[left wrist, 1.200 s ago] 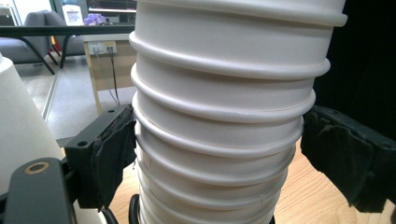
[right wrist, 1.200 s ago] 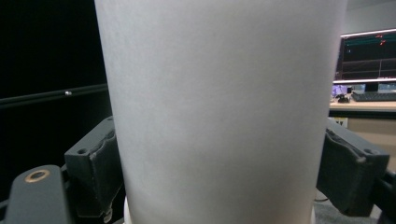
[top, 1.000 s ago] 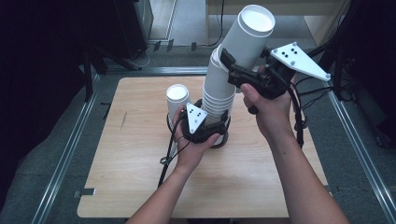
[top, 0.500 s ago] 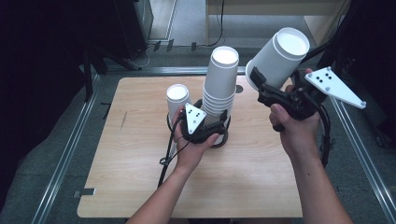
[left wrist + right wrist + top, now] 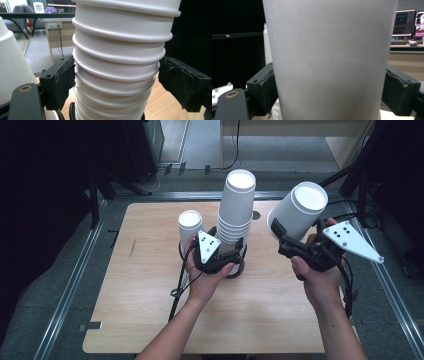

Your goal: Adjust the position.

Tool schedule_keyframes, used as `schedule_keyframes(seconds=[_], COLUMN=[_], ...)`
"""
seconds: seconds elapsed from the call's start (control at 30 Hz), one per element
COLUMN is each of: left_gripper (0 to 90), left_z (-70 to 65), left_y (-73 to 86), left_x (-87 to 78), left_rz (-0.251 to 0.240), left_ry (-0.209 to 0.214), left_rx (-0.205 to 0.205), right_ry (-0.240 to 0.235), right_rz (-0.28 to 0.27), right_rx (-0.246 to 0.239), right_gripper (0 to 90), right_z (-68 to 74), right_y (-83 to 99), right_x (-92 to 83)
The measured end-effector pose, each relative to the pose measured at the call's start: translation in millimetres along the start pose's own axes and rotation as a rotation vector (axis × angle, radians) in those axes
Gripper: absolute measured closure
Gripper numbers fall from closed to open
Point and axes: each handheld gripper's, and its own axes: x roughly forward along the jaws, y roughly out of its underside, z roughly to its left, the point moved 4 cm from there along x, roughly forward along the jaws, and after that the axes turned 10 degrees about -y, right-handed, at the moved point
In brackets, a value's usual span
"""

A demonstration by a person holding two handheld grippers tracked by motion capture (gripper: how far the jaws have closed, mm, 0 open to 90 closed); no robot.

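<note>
The stack of cups [image 5: 117, 62] runs past the left claw view's top and bottom edges. The held cup [image 5: 329, 60] hides its own rim and base beyond the right claw view's edges.

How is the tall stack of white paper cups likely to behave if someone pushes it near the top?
The stack of paper cups is tall over a narrow base, so it would probably tip. Already leaning slightly, it likely topples easily. Thin nested paper suggests it is light, so a push may slide it across the wooden table.

White paper cups [image 5: 235, 215], black claws [image 5: 220, 257], pale wood-grain table [image 5: 150, 285]
</note>
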Motion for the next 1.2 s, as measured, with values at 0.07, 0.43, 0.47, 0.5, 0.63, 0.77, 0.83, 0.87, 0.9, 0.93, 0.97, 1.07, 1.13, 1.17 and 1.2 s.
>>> schedule_keyframes(seconds=[0.07, 0.43, 0.47, 0.5, 0.63, 0.77, 0.83, 0.87, 0.9, 0.93, 0.97, 1.07, 1.13, 1.17, 1.2], left_gripper=[14.9, 5.2, 2.4, 2.3, 1.6, 1.6, 1.6, 1.6, 1.6, 1.6, 1.6, 1.6, 1.6, 1.6, 1.6], left_z=[1.0, 7.6, 9.1, 11.2, 18.9, 27.2, 30.7, 32.3, 34.1, 35.7, 37.0, 39.1, 40.7, 41.5, 42.2], left_y=[-0.3, -6.2, -5.8, -5.1, -1.2, 6.6, 11.3, 13.5, 15.9, 18.5, 21.3, 29.8, 37.0, 41.2, 44.8], left_x=[-0.8, -21.0, -23.0, -25.9, -35.7, -45.3, -50.1, -52.4, -54.5, -56.5, -58.3, -63.1, -66.9, -68.6, -69.6], left_rz=[0.006, -0.02, -0.017, -0.011, -0.001, 0.02, 0.032, 0.036, 0.039, 0.045, 0.053, 0.072, 0.082, 0.089, 0.092], left_ry=[0.009, 0.026, 0.03, 0.039, 0.066, 0.08, 0.083, 0.088, 0.089, 0.091, 0.093, 0.103, 0.107, 0.114, 0.112], left_rx=[-0.002, -0.03, -0.035, -0.037, -0.057, -0.063, -0.062, -0.063, -0.066, -0.068, -0.067, -0.068, -0.073, -0.074, -0.074], right_ry=[-0.005, 0.008, 0.011, 0.018, 0.036, 0.049, 0.049, 0.047, 0.057, 0.057, 0.06, 0.066, 0.061, 0.057, 0.057], right_rz=[0.009, 0.072, 0.076, 0.076, 0.096, 0.132, 0.138, 0.142, 0.154, 0.154, 0.158, 0.188, 0.189, 0.196, 0.204], right_rx=[-0.005, -0.035, -0.033, -0.034, -0.053, -0.066, -0.066, -0.063, -0.062, -0.062, -0.057, -0.064, -0.062, -0.065, -0.068], right_gripper=[13.3, 13.2, 13.2, 13.2, 13.2, 13.1, 13.1, 13.1, 13.1, 13.1, 13.1, 13.0, 13.0, 13.0, 13.0], right_z=[0.6, 2.7, 2.6, 2.3, 2.6, 3.1, 3.1, 3.3, 2.9, 2.9, 2.3, 0.7, 1.2, 1.6, 1.9], right_y=[8.3, 48.4, 51.5, 54.4, 69.3, 84.5, 88.6, 92.8, 101.3, 101.3, 104.7, 112.2, 113.8, 115.7, 118.2], right_x=[-2.8, -8.3, -8.7, -9.0, -11.0, -12.7, -13.1, -13.6, -14.7, -14.7, -14.8, -14.8, -15.3, -15.4, -15.3])
